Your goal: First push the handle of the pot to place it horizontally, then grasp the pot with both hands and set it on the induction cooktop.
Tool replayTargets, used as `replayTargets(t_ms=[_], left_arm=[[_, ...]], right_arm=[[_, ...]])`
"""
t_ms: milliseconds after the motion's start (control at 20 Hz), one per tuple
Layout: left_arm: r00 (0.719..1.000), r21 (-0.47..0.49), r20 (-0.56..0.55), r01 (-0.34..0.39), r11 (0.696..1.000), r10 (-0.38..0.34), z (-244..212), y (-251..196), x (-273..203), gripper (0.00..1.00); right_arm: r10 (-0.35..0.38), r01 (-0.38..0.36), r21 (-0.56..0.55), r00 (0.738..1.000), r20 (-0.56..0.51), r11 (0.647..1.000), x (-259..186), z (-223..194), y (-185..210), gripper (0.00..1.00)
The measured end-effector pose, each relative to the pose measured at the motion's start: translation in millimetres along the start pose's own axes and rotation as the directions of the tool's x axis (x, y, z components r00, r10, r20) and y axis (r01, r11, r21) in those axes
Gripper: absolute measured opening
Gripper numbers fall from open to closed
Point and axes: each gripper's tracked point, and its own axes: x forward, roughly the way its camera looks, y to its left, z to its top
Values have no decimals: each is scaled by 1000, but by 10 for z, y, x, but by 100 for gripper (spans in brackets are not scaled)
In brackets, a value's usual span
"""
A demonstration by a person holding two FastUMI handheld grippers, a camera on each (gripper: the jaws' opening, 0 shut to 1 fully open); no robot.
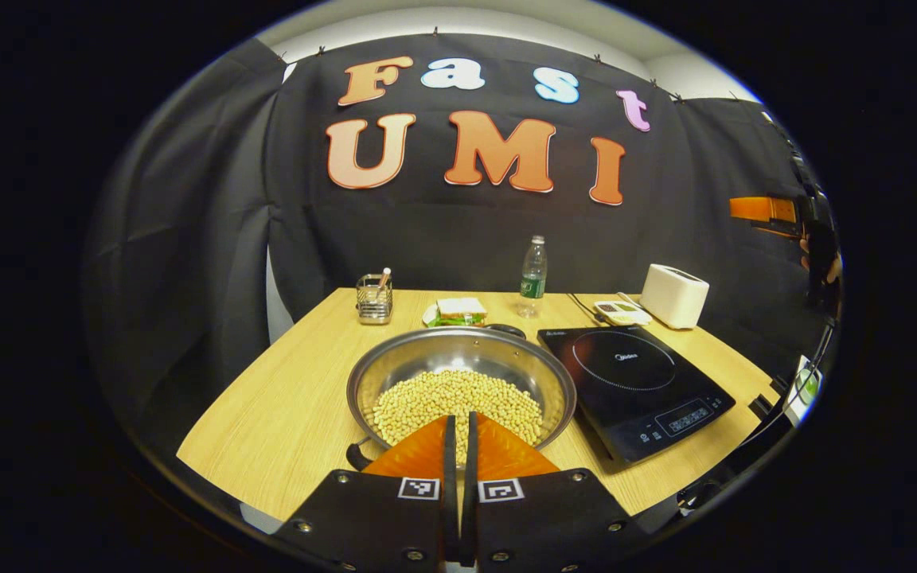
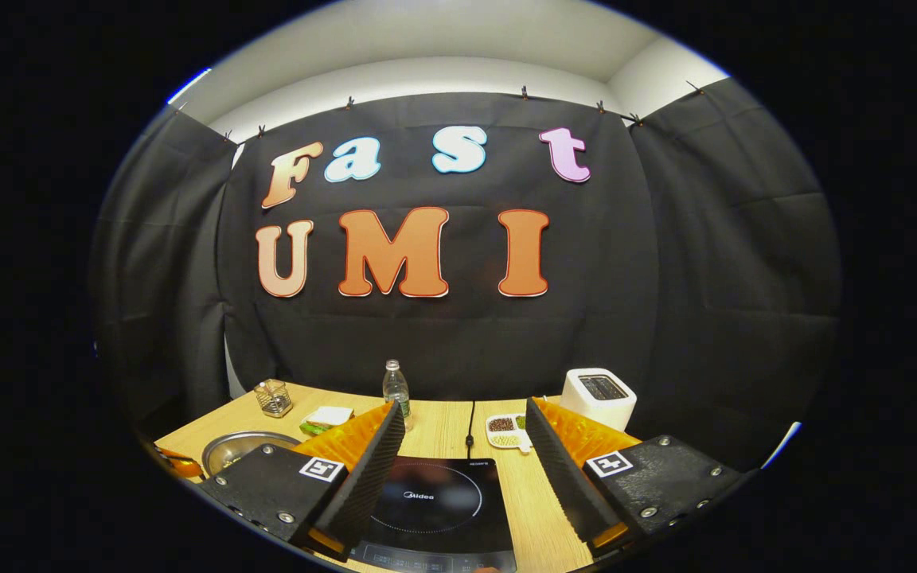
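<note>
Pot (image 1: 458, 382) of beans sits low centre on the tabletop (image 1: 283, 414), not yet on the cooktop (image 1: 634, 382); left claw (image 1: 459, 434) closed, empty; right claw (image 2: 465, 430) wide open, empty.

Brand word "Midea" reads inside the ring on the flat black glass induction cooktop (image 2: 435, 509), also visible small at ring centre in the left gripper view (image 1: 627, 356). Cooktop corner print and control panel too small to read. Square black-and-white marker tags sit on the hand-held gripper (image 1: 458, 430) fingers.
</note>
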Motion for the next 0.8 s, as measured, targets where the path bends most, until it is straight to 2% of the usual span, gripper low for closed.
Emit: replayTargets(t_ms=[800], left_arm=[[981, -49, -193, -22, 999, 13, -845, 215, 87, 2]], right_arm=[[-6, 5, -7, 999, -34, 1000, 10, -236, -4, 95]])
